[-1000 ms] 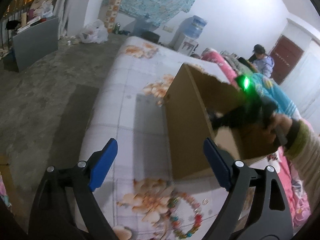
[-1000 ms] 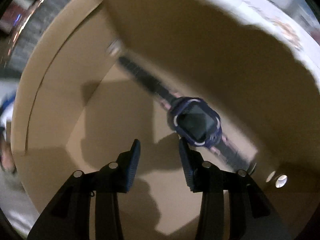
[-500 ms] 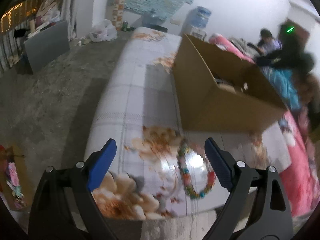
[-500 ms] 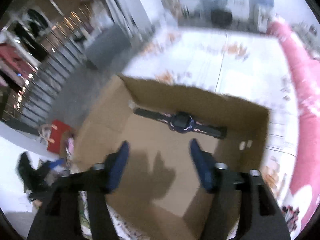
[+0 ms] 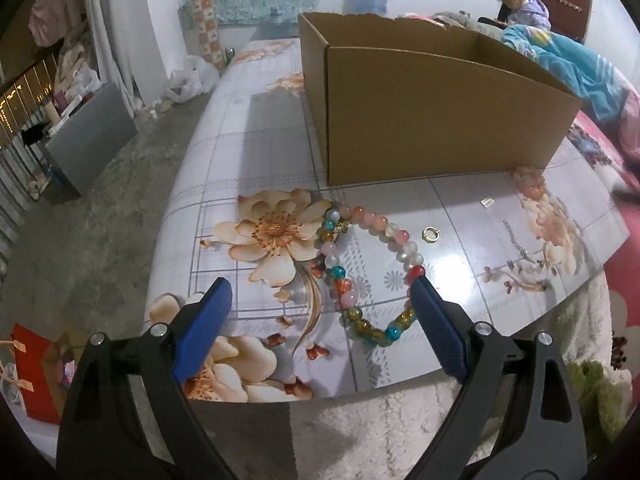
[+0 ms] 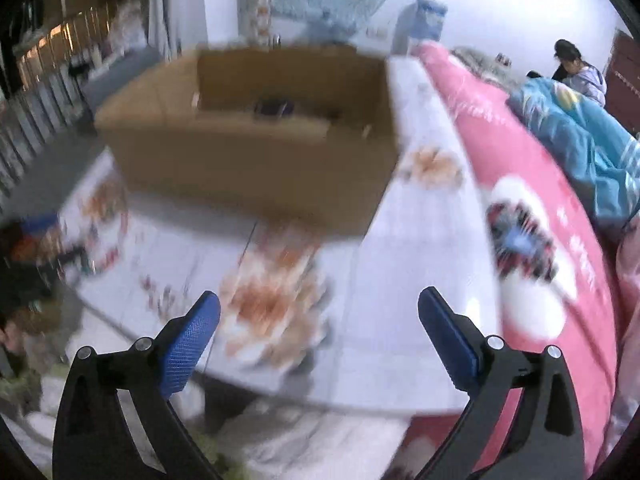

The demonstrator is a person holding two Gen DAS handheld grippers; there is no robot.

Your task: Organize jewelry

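On the floral table (image 5: 248, 152), near of the cardboard box (image 5: 420, 120), lies a bead bracelet (image 5: 360, 272); left tool (image 5: 320, 300) gapes empty above it; right tool (image 6: 319, 312) opening, empty.

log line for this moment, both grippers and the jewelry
left gripper: open above bead bracelet | right gripper: jaws opening, empty | watch: in cardboard box | gold ring: on table
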